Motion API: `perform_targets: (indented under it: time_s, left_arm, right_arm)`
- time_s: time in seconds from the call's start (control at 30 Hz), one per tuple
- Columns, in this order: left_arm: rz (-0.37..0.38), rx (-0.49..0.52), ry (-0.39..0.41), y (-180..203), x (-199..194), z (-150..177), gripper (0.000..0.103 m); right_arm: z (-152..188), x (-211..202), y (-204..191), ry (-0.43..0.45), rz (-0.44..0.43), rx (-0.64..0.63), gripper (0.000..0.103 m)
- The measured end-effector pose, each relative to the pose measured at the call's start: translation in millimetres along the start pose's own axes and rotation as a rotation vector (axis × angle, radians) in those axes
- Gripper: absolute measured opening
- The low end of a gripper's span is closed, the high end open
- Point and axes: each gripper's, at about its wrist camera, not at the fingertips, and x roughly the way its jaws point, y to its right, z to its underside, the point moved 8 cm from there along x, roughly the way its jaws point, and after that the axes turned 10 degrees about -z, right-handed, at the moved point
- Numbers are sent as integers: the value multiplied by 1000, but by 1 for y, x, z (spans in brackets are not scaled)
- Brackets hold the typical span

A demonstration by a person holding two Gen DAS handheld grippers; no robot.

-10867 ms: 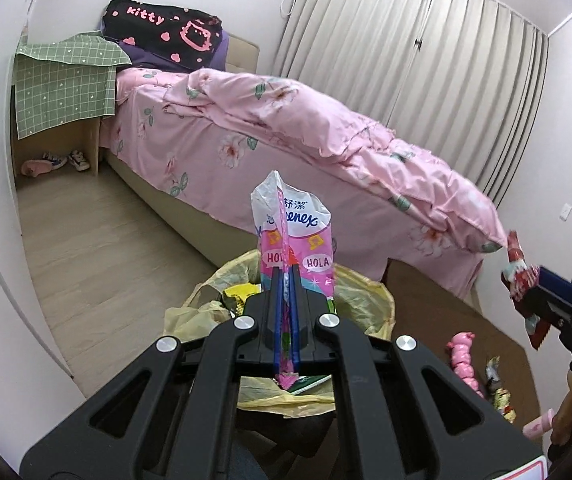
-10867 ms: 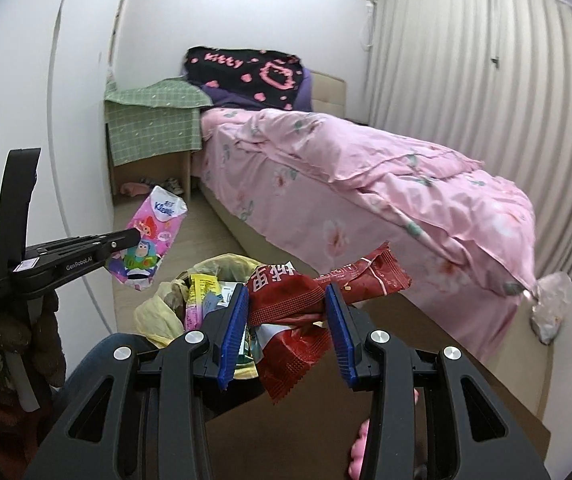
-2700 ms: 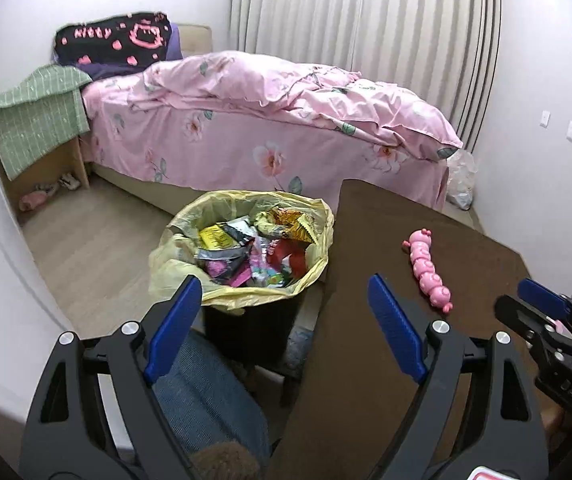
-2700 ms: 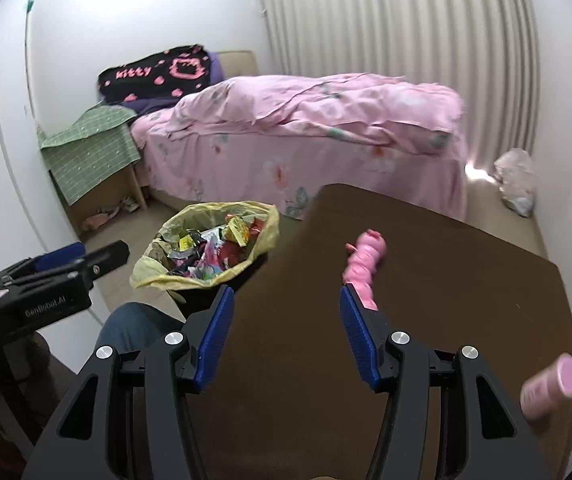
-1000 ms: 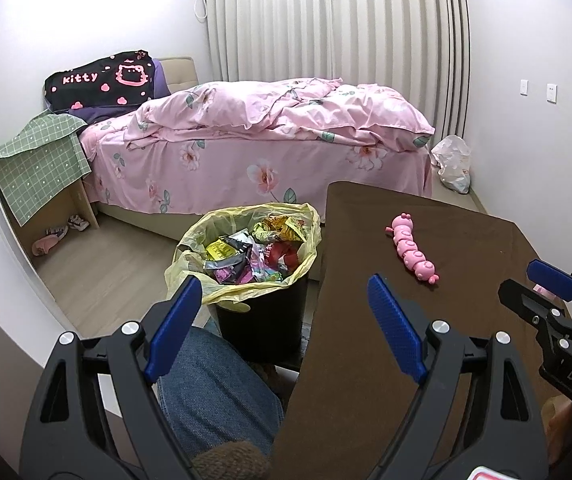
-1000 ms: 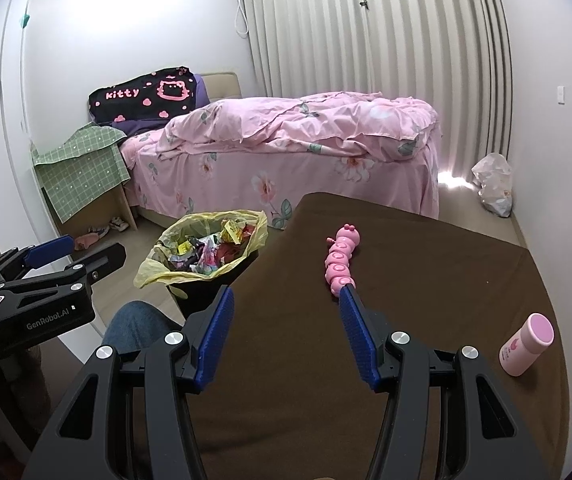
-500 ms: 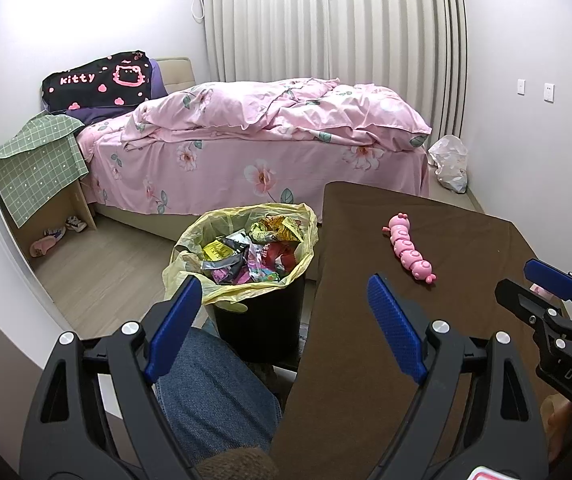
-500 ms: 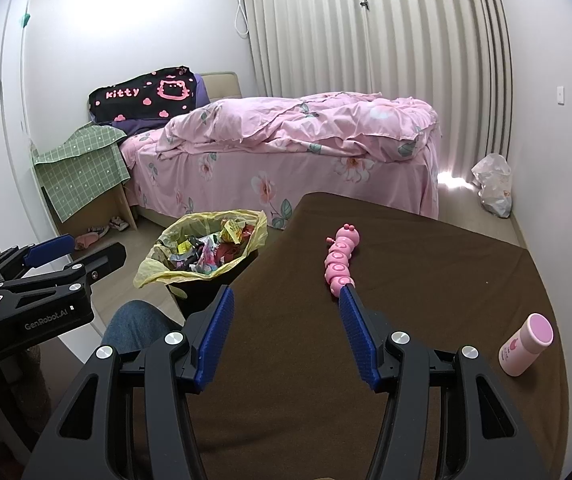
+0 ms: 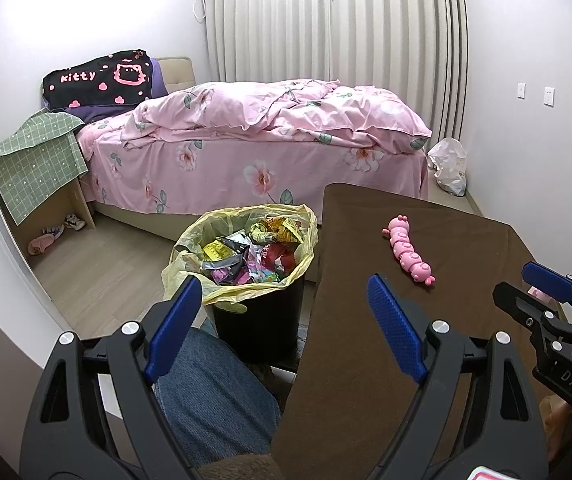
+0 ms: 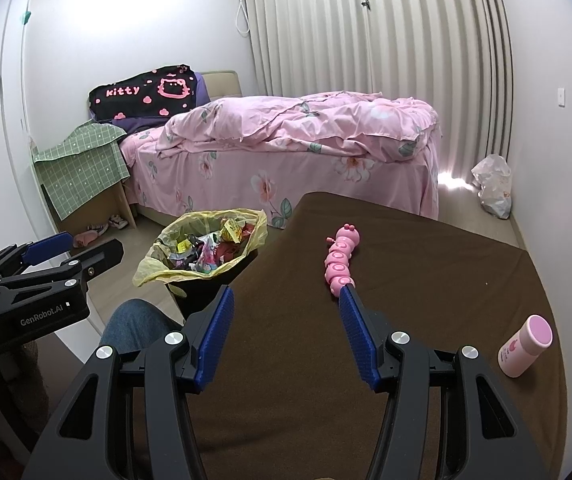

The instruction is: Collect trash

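Beside the bin [image 9: 245,264], full of wrappers [image 9: 245,256], the brown table [image 10: 426,280] held no litter; left gripper [image 9: 281,320] and right gripper [image 10: 286,336] gaped wide, empty. Best leave the toy caterpillar [image 10: 342,256] alone.

A pink caterpillar toy [image 10: 341,259] and a pink-capped bottle [image 10: 524,345] are carried, well apart, by the brown counter [image 10: 426,280].

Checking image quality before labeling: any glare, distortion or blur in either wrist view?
Left wrist: strong fisheye bending at the curtain, dark corners, trash bin sharp, no glare. Right wrist: same bending, bright light patch on the floor under the curtain, wall upper left washed out, bottle sharp.
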Motion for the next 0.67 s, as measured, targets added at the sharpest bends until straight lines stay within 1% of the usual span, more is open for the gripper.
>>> perform_targets:
  time_s: [0.33, 0.43, 0.5, 0.57, 0.6, 0.63, 0.67]
  left_arm:
    - [13, -12, -7, -3, 1, 0, 81]
    - [26, -14, -17, 0, 3, 2, 81]
    - [65, -31, -44, 5, 7, 4, 81]
    - [114, -47, -96, 15, 20, 10, 81]
    - [115, -33, -132, 25, 31, 14, 85]
    - [120, -14, -148, 33, 37, 18, 88]
    - [129, 20, -160, 48, 47, 23, 88]
  right_arm:
    - [0, 1, 1, -9, 0, -24, 52]
    - [1, 2, 0, -17, -2, -28, 52]
    - [2, 5, 5, -30, 15, -39, 52]
    - [5, 6, 24, -44, 41, -11, 52]
    - [9, 8, 35, -55, 42, 11, 54]
    - [16, 13, 51, -78, 40, 43, 58]
    - [25, 21, 70, -111, 53, 70, 61]
